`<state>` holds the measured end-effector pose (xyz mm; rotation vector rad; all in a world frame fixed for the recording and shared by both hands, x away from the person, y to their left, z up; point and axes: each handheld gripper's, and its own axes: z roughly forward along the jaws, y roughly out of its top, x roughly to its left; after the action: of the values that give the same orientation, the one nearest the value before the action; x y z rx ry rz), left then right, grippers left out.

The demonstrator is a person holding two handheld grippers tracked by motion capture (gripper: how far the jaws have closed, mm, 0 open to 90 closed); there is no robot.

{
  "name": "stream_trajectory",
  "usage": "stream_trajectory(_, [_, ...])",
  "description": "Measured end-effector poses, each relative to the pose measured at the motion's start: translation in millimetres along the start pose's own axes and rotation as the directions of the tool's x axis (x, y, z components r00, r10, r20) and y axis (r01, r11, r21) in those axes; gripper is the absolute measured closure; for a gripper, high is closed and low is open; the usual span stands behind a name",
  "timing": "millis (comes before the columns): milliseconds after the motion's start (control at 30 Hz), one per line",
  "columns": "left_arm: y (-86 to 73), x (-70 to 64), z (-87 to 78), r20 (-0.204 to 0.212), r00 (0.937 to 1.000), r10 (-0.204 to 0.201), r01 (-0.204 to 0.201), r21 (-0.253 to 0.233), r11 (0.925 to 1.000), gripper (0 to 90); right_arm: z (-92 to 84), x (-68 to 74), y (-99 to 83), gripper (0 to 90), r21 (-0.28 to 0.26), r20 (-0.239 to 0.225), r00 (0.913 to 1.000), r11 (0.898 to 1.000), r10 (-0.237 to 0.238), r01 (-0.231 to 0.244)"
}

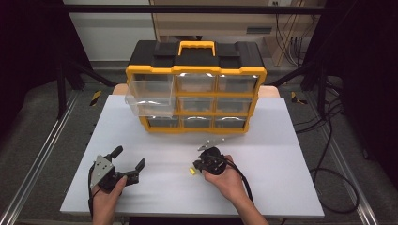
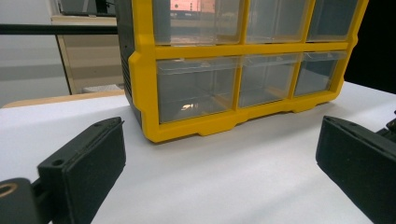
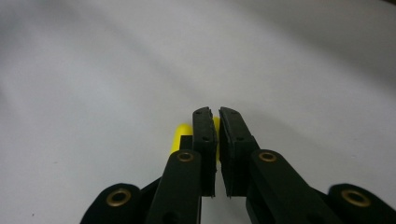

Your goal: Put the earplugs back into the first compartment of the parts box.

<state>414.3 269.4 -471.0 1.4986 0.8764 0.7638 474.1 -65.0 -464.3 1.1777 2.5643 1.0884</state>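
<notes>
High view: right jaws pinch a small yellow piece in front of the drawer cabinet

High view puts the white table [image 1: 281, 187] under everything, and the yellow-and-black drawer cabinet [image 1: 196, 89] stands at its far side. All places below are given from that cabinet. One clear drawer [image 1: 149, 96] juts out from the cabinet's upper left corner, pulled forward over the table; the other drawers sit flush in their frame.

Well in front of the cabinet's left half, the left gripper [image 1: 127, 161] rests in the person's hand with its jaws spread wide and nothing between them. In the left gripper view those jaws frame the cabinet's bottom row of drawers [image 2: 196, 88].

In front of the cabinet's right half, nearer to it than the left one, the right gripper [image 1: 195, 166] points down at the table. Its jaws are drawn almost together around a small yellow piece [image 3: 179, 135], which lies on the table just in front of the cabinet's middle column and pokes out beside the pads [image 3: 204, 135].
</notes>
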Motion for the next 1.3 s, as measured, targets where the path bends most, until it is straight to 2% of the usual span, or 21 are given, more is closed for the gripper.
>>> stream_trajectory(33, [0.0,0.1,0.0,-0.001,1.0,0.0,0.0,0.0,1.0,1.4,-0.6,-2.0,0.1,86.0,-0.014,0.002,0.9999,1.0,-0.012,0.012])
stream_trajectory(167, [0.2,1.0,-0.1,-0.004,1.0,0.002,-0.002,0.002,1.0,1.4,-9.2,-6.6,1.5,86.1,-0.08,0.004,1.0,0.997,0.006,-0.006])
stream_trajectory(367, [0.1,1.4,-0.3,-0.006,1.0,-0.002,0.002,-0.002,1.0,1.4,-27.5,-8.3,9.0,86.2,-0.192,0.008,0.9997,0.981,0.022,-0.02])
stream_trajectory(633, [-0.1,2.4,-0.9,-0.012,0.9999,-0.007,0.007,-0.002,1.0,1.4,-62.1,-12.5,36.6,86.2,-0.305,0.016,0.9995,0.952,0.027,-0.02])
stream_trajectory(933, [-0.9,0.1,0.9,-0.001,1.0,0.004,-0.004,0.007,1.0,1.4,-104.9,-7.1,71.7,86.2,-0.432,-0.001,1.0,0.902,0.004,-0.004])
stream_trajectory(1000, [-1.0,0.2,1.0,-0.002,1.0,0.002,-0.002,0.006,1.0,1.4,-111.1,-5.1,78.0,86.2,-0.449,-0.016,0.9999,0.894,0.002,-0.009])
stream_trajectory(1133, [-1.5,1.9,0.5,-0.007,1.0,-0.004,0.004,0.007,1.0,1.4,-119.5,-1.5,86.8,86.2,-0.474,-0.03,0.9996,0.881,0.0,-0.014])
stream_trajectory(1300, [-2.0,1.7,1.3,-0.005,1.0,-0.001,0.001,0.01,1.0,1.4,-126.7,2.7,99.9,86.1,-0.494,-0.013,0.9999,0.869,-0.005,-0.003])
